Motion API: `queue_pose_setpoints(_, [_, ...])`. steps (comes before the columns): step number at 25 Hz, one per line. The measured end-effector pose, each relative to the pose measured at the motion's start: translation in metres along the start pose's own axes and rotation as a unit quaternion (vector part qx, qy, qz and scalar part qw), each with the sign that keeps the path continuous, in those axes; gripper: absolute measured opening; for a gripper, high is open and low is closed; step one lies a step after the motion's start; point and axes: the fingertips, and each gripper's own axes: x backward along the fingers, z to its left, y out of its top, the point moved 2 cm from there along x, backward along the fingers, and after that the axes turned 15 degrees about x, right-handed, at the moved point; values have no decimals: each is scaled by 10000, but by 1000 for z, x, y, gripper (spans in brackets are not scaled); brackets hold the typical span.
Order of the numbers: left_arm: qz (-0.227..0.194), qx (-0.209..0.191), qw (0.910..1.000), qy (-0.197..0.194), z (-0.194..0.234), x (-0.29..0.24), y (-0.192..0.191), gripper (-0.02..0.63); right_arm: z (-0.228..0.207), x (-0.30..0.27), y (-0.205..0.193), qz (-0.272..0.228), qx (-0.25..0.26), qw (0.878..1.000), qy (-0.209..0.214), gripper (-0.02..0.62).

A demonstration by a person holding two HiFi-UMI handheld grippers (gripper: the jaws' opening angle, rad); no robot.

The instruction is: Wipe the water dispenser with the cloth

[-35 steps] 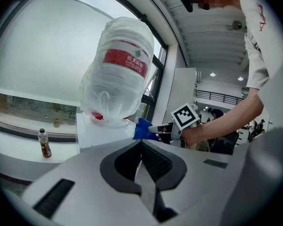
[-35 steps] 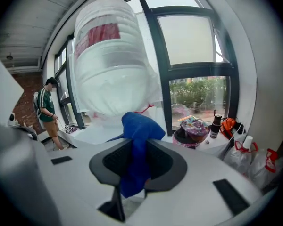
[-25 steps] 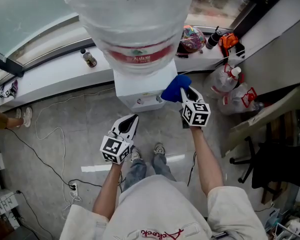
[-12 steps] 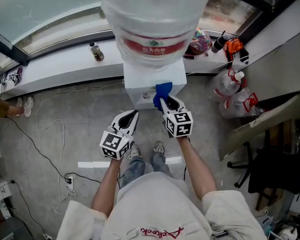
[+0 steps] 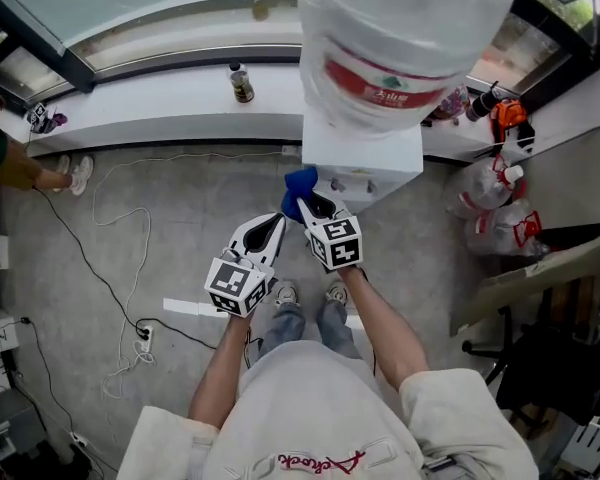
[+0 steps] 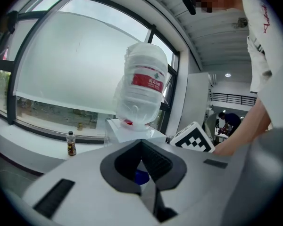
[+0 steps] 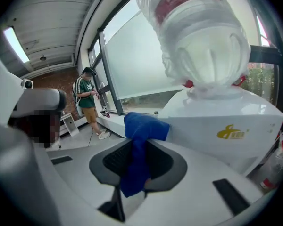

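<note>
The white water dispenser (image 5: 365,163) stands by the window sill with a big plastic-wrapped bottle (image 5: 400,38) upside down on top; the bottle (image 7: 198,36) and the dispenser's white body (image 7: 226,121) fill the right gripper view. My right gripper (image 5: 305,203) is shut on the blue cloth (image 5: 298,186), which sits at the dispenser's front left corner. In the right gripper view the cloth (image 7: 140,140) hangs between the jaws and touches the dispenser's side. My left gripper (image 5: 272,230) hovers lower left of it, shut and holding nothing; its own view shows the dispenser (image 6: 132,130) ahead.
A small drink bottle (image 5: 241,83) stands on the white sill (image 5: 130,108). Cables (image 5: 100,228) trail over the grey floor. Plastic bags and a spray bottle (image 5: 500,208) lie right of the dispenser. A person (image 7: 87,100) stands at the far left by the window.
My right gripper carried the cloth leftward across the dispenser's front, from its right corner to its left corner. The head camera swung, so the dispenser now appears further right. The left gripper barely moved.
</note>
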Motion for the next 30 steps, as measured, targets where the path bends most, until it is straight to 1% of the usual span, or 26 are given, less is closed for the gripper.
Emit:
queue_pose_setpoints(2, [-33, -7, 10000, 64, 3, 5, 2, 11, -1, -11, -3, 88, -17, 10000, 29, 92])
queue_pose_setpoints(6, [-22, 3, 9999, 152, 9, 13, 3, 11, -15, -16, -5, 136, -127, 9998, -88, 92])
queue_pose_setpoints(11, [-15, 34, 9999, 108, 4, 5, 3, 11, -37, -6, -8, 152, -128, 9994, -287, 92])
queue_pose_setpoints(14, [31, -9, 10000, -46, -9, -10, 1, 11, -52, 6, -17, 184, -164, 9988, -418, 92])
queue_pose_setpoints(17, [116, -87, 9996, -241, -25, -28, -1, 11, -74, 24, -28, 217, -274, 9974, -634, 92])
queue_pose_setpoints(22, [252, -39, 9987, -434, -45, -59, -15, 11, -111, 58, -47, 274, -374, 9942, -967, 92])
queue_pose_setpoints(27, [374, -82, 9964, -755, -78, -93, -26, 11, -165, 101, -74, 367, -555, 9873, -1440, 92])
queue_pose_setpoints(30, [465, -118, 9952, -850, -90, -105, -31, 11, -190, 120, -87, 409, -706, 9828, -1656, 92])
